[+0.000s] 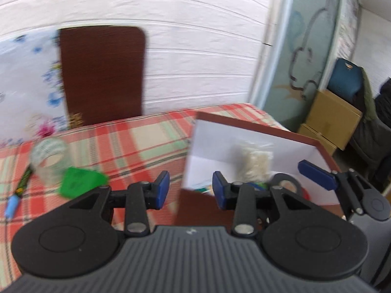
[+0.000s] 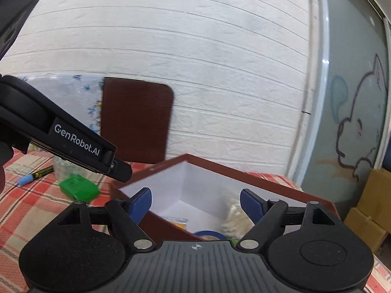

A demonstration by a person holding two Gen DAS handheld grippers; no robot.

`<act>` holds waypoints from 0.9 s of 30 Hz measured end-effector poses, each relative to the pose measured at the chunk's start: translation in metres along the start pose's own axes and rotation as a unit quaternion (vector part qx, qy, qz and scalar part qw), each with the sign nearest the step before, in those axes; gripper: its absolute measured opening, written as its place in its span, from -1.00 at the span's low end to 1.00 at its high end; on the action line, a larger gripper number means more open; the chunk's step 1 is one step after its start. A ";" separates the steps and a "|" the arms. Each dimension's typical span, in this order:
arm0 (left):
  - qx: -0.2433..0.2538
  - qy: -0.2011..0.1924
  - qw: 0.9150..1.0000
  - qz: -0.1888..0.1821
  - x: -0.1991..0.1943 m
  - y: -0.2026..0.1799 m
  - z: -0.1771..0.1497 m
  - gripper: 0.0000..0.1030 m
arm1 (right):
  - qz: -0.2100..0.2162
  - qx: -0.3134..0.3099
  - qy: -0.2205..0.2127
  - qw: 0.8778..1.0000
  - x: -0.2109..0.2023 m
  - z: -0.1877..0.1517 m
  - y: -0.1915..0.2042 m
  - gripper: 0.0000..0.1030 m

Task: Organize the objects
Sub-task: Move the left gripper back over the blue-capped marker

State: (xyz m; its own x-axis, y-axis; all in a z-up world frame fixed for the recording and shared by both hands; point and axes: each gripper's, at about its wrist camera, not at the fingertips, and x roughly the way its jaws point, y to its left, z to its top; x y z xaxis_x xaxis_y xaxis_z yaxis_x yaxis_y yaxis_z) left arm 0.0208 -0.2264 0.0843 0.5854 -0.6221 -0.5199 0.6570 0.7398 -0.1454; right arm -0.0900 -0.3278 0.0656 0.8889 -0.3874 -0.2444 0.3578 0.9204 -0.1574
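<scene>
A dark-red box with a white inside [image 1: 244,136] [image 2: 195,180] stands on the plaid table. It holds a bag of pale bits [image 1: 254,163] [image 2: 234,214], a blue tape roll [image 2: 207,235] and other small items. My left gripper [image 1: 190,190] is open and empty over the box's left wall. My right gripper [image 2: 195,205] is open and empty above the box; one of its fingers [image 1: 316,174] shows in the left wrist view. On the cloth left of the box lie a green object [image 1: 78,183] [image 2: 78,188], a clear tape roll [image 1: 50,157] and a marker [image 1: 19,193] [image 2: 36,173].
A plaid tablecloth [image 1: 136,141] covers the table. A brown board [image 1: 102,73] and a floral sheet [image 1: 27,83] lean against the white wall. Cardboard boxes [image 1: 332,117] and a glass door [image 2: 352,112] are to the right.
</scene>
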 end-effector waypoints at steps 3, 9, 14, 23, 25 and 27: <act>-0.017 -0.002 1.000 0.016 -0.009 0.022 -0.007 -0.21 | 0.018 -0.010 0.011 1.000 -0.001 0.005 0.018 0.53; -0.063 0.004 0.997 0.044 -0.019 0.067 -0.021 -0.21 | 0.040 -0.040 0.029 0.998 -0.001 0.014 0.053 0.53; -0.081 0.010 0.995 0.065 -0.023 0.093 -0.032 -0.21 | 0.056 -0.057 0.043 0.996 0.001 0.015 0.075 0.53; -0.111 0.024 0.985 0.127 -0.035 0.149 -0.061 -0.20 | 0.129 -0.080 0.096 0.984 0.027 0.005 0.127 0.53; -0.114 0.027 0.981 0.154 -0.038 0.164 -0.067 -0.20 | 0.147 -0.090 0.105 0.979 0.033 0.003 0.143 0.53; -0.116 0.029 0.976 0.180 -0.040 0.179 -0.072 -0.20 | 0.166 -0.096 0.106 0.976 0.040 0.001 0.157 0.53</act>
State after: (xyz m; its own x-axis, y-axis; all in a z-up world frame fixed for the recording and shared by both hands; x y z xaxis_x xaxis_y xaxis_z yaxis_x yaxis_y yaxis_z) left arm 0.0806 -0.0508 0.0180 0.7255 -0.3011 -0.6188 0.2851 0.9499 -0.1279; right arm 0.0019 -0.1986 0.0321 0.8605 -0.0911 -0.5012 -0.0171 0.9782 -0.2070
